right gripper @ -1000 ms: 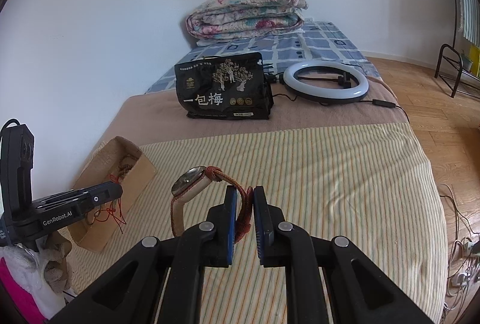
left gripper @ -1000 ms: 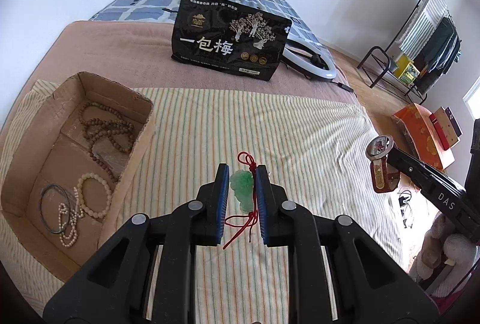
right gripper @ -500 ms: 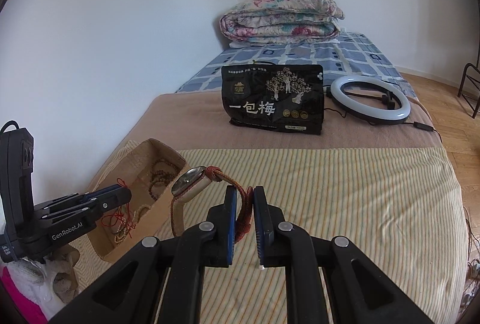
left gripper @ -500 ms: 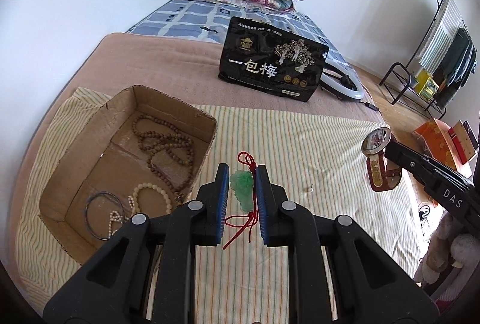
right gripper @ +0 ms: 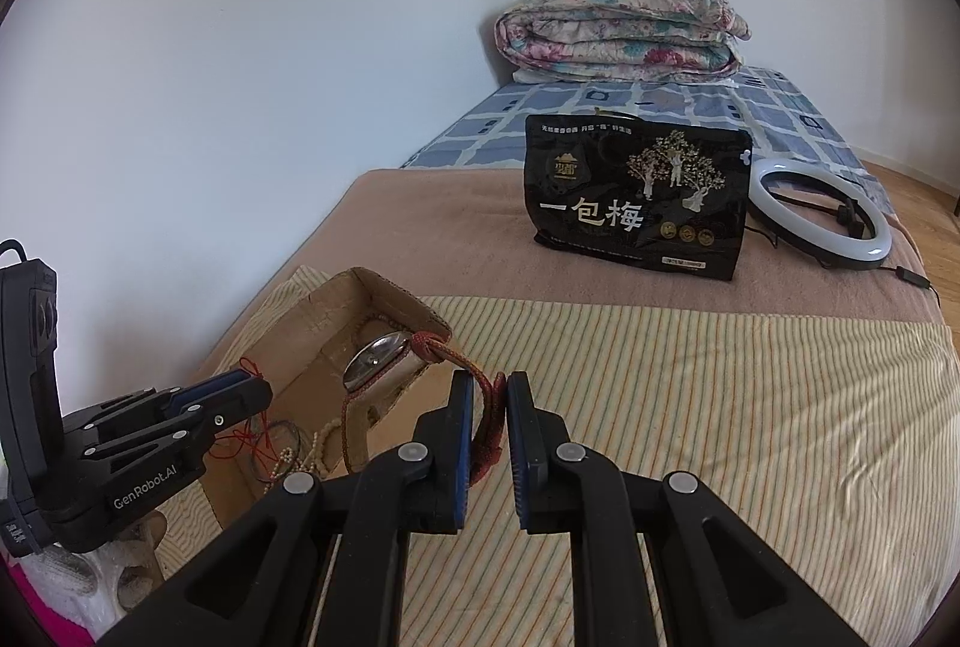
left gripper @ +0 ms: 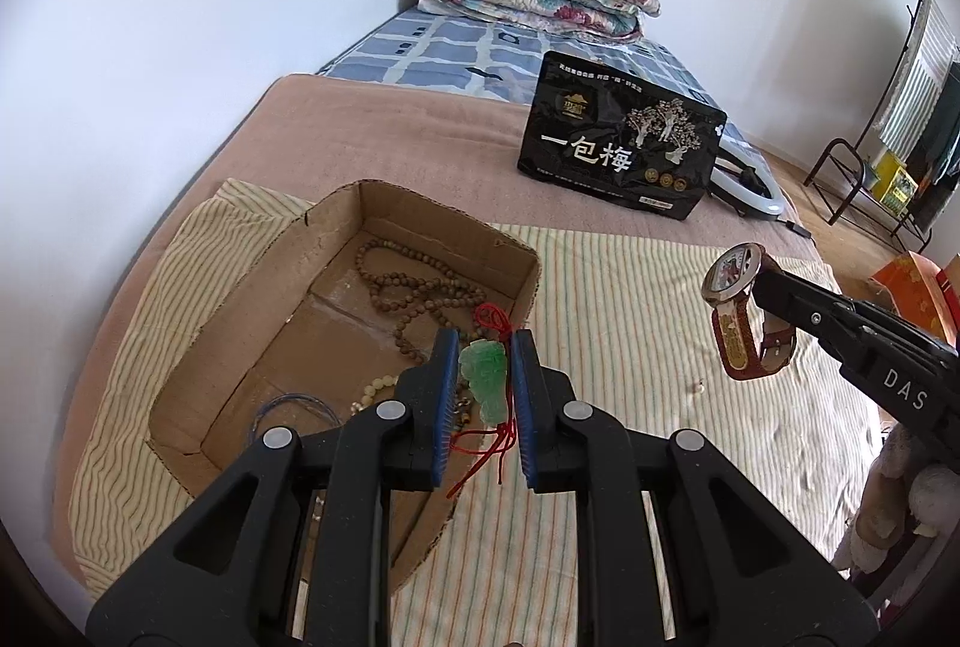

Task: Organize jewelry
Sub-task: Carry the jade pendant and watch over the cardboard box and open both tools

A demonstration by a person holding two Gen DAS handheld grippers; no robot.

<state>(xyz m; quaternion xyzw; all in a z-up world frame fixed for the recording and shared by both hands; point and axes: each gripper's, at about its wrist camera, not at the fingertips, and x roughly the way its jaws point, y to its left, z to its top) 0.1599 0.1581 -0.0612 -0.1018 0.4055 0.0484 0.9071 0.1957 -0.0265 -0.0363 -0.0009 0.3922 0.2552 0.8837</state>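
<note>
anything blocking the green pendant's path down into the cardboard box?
Nothing visible. The left gripper holds the green jade pendant on red cord above the open-topped cardboard box; only brown bead strands lie on its floor.

Bedroom interior. White walls meet in a corner behind a bed covered by a brown blanket, with a striped cloth over its near part and a blue checked sheet at the far end. A folded floral quilt lies against the corner. Wood floor runs along the bed's right side. A metal rack stands by the far wall, apparently hung with clothes. Even daylight, source unseen.
</note>
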